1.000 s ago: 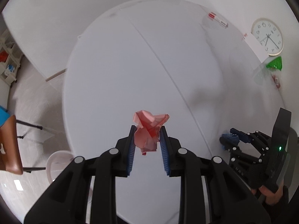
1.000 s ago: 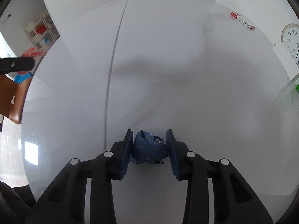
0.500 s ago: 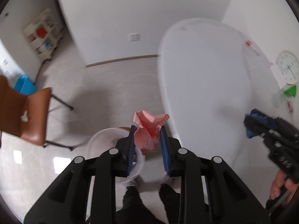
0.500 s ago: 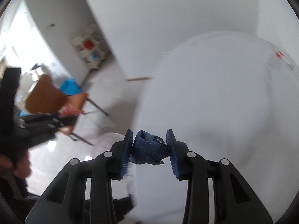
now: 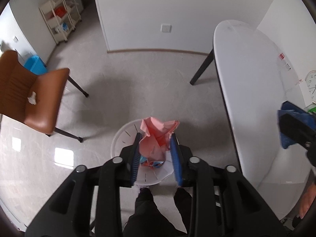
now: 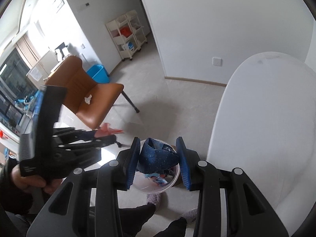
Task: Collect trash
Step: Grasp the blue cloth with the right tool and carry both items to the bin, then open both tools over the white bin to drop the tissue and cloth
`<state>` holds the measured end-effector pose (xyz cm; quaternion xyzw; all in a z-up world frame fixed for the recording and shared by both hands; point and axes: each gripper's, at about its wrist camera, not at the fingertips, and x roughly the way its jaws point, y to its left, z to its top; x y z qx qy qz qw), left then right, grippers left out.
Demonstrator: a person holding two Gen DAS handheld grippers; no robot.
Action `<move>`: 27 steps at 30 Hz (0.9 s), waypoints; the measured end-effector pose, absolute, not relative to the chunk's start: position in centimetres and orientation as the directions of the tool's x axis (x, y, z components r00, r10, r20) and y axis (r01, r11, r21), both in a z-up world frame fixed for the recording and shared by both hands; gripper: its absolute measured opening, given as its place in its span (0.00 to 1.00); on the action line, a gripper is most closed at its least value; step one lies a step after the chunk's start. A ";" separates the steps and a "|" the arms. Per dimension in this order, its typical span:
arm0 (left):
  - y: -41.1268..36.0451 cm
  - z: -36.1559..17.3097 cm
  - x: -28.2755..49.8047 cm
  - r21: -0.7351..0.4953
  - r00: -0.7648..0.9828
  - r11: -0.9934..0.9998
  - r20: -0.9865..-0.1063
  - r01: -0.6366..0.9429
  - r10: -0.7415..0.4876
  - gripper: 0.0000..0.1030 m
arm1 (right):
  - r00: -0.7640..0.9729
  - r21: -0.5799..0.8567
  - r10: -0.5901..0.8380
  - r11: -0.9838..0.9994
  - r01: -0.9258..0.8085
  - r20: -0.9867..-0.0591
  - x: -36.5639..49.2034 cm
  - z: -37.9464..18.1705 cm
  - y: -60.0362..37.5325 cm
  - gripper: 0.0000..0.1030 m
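Both hands had swung away from the white table [image 5: 256, 90] to the bin [image 5: 126, 136] on the floor. The left gripper [image 5: 156, 154] was opening around the pink paper [image 5: 156, 136], ready to drop it. The right gripper [image 6: 159, 160] held the blue wad [image 6: 158, 158].

A white bin [image 5: 122, 136] and brown chair [image 5: 39, 98] stand on the grey floor [image 5: 138, 90].
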<state>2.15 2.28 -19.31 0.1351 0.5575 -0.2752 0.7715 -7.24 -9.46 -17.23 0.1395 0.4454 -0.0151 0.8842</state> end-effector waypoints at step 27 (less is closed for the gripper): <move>9.9 -20.8 6.4 -0.021 0.298 0.930 -0.944 0.366 -0.138 0.92 | 0.361 0.278 0.271 0.960 -0.035 -0.892 0.5 -29.4 -3.6 0.77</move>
